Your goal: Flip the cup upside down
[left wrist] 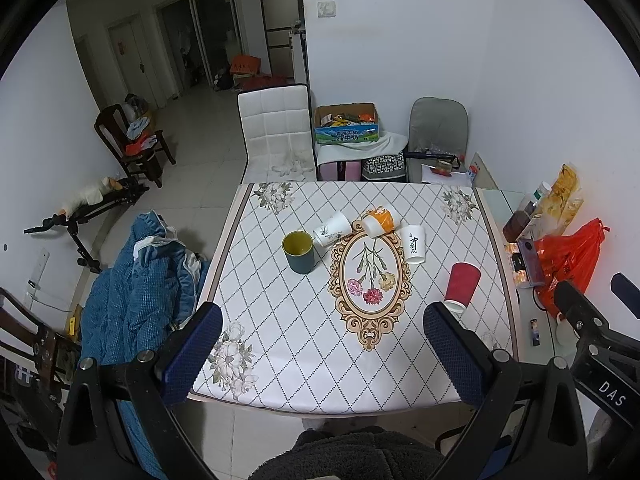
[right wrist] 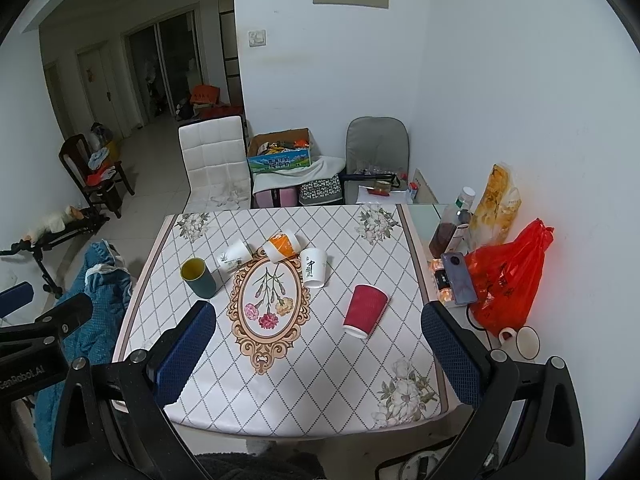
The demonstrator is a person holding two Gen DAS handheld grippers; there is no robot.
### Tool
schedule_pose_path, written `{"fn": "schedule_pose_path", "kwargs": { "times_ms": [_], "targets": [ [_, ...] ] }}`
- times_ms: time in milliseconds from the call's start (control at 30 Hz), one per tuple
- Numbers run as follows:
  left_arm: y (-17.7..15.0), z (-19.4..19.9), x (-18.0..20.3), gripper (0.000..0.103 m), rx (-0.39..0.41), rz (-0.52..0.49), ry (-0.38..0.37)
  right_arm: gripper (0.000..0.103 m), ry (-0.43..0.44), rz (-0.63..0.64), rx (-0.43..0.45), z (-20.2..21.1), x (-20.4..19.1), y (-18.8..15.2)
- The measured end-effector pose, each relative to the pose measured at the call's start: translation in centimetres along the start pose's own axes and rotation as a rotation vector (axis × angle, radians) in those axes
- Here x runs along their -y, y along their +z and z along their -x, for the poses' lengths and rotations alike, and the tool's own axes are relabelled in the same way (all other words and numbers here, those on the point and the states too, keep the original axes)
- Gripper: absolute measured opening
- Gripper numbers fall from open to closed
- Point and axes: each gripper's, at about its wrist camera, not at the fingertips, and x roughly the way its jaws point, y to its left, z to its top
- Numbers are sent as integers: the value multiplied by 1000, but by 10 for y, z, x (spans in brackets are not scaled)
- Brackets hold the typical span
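Note:
A dark green cup (left wrist: 299, 252) with a yellow inside stands upright, mouth up, on the patterned table (left wrist: 304, 360); it also shows in the right wrist view (right wrist: 198, 278). A red paper cup (left wrist: 461, 286) (right wrist: 366, 310) stands upside down at the right. A white cup with black writing (left wrist: 413, 244) (right wrist: 314, 268) is upside down. A white printed cup (left wrist: 331, 229) (right wrist: 234, 255) and an orange-and-white cup (left wrist: 380, 221) (right wrist: 282, 246) lie tipped on their sides. My left gripper (left wrist: 322, 354) and right gripper (right wrist: 320, 354) are open, empty, above the table's near edge.
A red plastic bag (right wrist: 508, 280), phone (right wrist: 460, 278), bottles and a white mug (right wrist: 522, 342) crowd the glass side shelf at the right. Chairs and a cardboard box (left wrist: 346, 123) stand behind the table. A blue quilted garment (left wrist: 132, 280) lies on the left.

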Motion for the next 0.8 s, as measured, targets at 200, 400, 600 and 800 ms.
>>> {"fn": "schedule_pose_path", "kwargs": {
  "times_ms": [200,400,600,800],
  "targets": [
    [1,1,-1,103,3,1,1,103,2,-5,3,0,2,-2],
    [0,1,-1,103,1,2,0,103,6,-5,-2,1,2,-2],
    [8,4,-1,103,-3,0,-2,103,10,-7,-1,2,1,-5],
    [-2,9,-2,103,4,1,-3,103,18,-4,-2,2,0,-8]
  ]
}}
